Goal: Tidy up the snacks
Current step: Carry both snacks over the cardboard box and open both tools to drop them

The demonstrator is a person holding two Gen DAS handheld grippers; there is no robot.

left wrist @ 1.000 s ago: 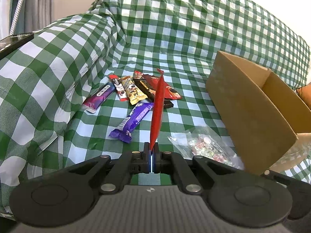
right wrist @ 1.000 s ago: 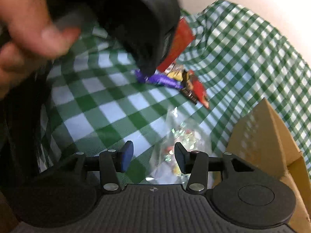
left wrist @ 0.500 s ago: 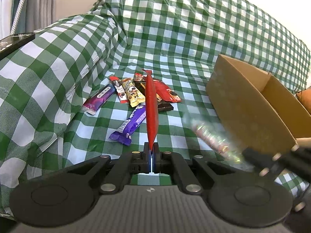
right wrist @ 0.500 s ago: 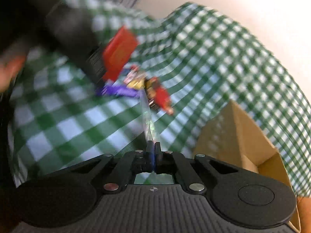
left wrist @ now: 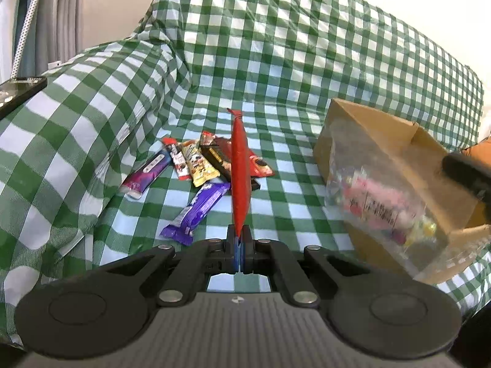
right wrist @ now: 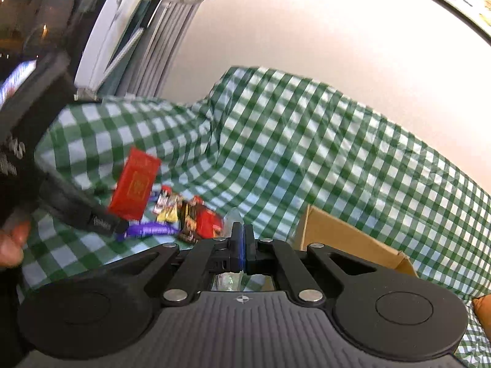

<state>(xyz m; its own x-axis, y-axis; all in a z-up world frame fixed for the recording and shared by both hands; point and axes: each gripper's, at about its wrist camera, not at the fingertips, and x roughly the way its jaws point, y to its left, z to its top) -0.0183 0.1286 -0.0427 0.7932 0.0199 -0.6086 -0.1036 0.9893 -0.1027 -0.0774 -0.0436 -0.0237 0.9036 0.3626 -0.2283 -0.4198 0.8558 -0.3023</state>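
A red snack packet is pinched edge-on by its lower end between the fully closed fingers of the left gripper and is held upright above the green-checked cover. The right gripper is likewise clamped tight, with a corner of a clear candy bag caught between its pads; in the left wrist view that bag is seen hanging in the air in front of the open cardboard box. Little of the sorting appears finished: nothing can be made out inside the box, though much of its interior is hidden. Two items are in hand, neither yet deposited. Left on the cover are a purple chocolate bar, a pink-and-purple bar and a small pile of wrapped bars.
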